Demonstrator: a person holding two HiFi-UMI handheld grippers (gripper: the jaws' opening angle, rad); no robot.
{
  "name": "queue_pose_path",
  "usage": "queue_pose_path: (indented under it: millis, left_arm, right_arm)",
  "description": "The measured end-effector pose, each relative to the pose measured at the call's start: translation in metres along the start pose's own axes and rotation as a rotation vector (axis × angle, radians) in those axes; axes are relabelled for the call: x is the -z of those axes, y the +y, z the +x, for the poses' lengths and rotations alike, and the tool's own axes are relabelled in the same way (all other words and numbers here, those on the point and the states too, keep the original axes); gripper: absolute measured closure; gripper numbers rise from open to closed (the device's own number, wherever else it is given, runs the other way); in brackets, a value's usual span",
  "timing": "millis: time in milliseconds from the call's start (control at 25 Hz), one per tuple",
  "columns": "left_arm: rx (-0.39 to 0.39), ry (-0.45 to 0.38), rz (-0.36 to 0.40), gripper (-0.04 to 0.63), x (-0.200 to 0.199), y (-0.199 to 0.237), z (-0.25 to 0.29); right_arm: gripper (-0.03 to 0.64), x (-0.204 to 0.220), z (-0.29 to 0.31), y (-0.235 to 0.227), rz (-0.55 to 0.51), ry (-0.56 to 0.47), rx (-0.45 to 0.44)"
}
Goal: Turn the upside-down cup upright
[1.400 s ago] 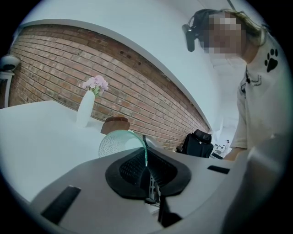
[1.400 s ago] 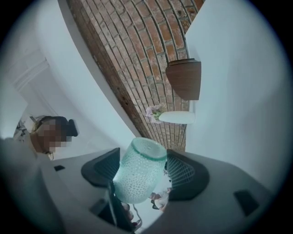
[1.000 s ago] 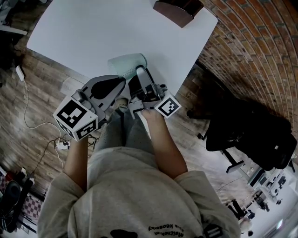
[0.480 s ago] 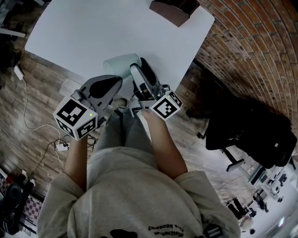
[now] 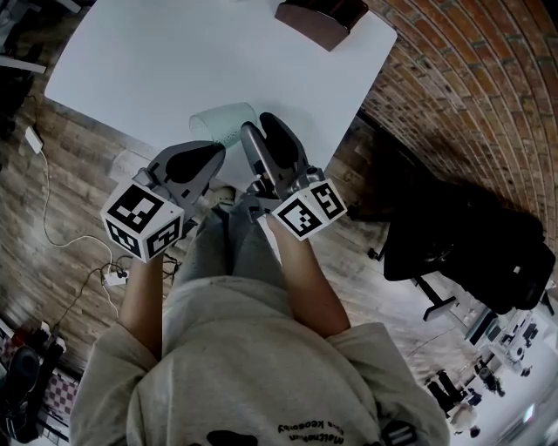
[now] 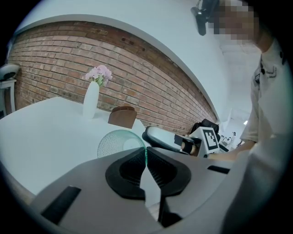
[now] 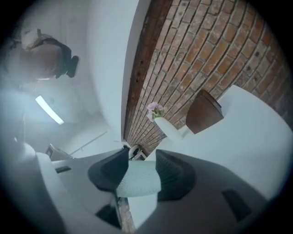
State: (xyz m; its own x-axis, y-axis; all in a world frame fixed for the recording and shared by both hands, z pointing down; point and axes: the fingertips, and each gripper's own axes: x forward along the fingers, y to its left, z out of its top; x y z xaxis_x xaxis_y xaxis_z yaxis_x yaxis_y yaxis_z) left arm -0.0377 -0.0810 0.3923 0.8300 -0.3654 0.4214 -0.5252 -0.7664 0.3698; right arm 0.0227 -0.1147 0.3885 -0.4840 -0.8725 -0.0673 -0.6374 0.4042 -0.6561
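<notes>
Looking steeply down, the head view shows a wide white tabletop (image 5: 157,61) with a person in a pale sweatshirt (image 5: 253,366) standing at its near edge. The person has a hand-held gripper in each hand, and both reach to one spot just past that edge.

The right hand-held gripper (image 5: 259,131) is rolled onto its side. Its jaws are closing, and in its own view the pads seem to meet both sides of the cup (image 6: 120,142), which fills the gap between them. The left hand-held gripper (image 6: 145,153) sits just beside the right one. Its jaws are almost together, and a thin green line between the pads appears to be the cup's wall pinched there.

The cup is pale green, translucent and textured. It lies directly ahead of both sets of fingertips, tipped rather than standing. Whether it rests on the tabletop or is lifted cannot be told, nor which end is the mouth.

Well beyond the fingertips, at the far edge, are a brown wooden holder (image 5: 324,19) and a white vase (image 6: 91,99) of pink flowers (image 6: 99,73).

To do this step well, the right grip should probably settle firmly on the cup's middle before the left lets go. The wrist can then roll the mouth upward and set the cup flat, further in from the edge.
</notes>
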Motion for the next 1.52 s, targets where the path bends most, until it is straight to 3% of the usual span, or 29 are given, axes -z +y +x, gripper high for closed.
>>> queue_pose_path:
  millis: [280, 640, 1520]
  left_arm:
    - [-0.002, 0.048, 0.014, 0.577, 0.005, -0.002, 0.004]
    - [-0.001, 0.144, 0.061, 0.577, 0.010, -0.005, 0.010]
    - [0.047, 0.539, 0.385, 0.577, 0.034, -0.020, 0.030]
  right_arm:
    - [0.609, -0.003, -0.004, 0.011, -0.178, 0.069, 0.028]
    - [0.611, 0.005, -0.003, 0.004, -0.396, 0.226, 0.129]
    - [0.611, 0.010, -0.023, -0.016, -0.363, 0.261, 0.180]
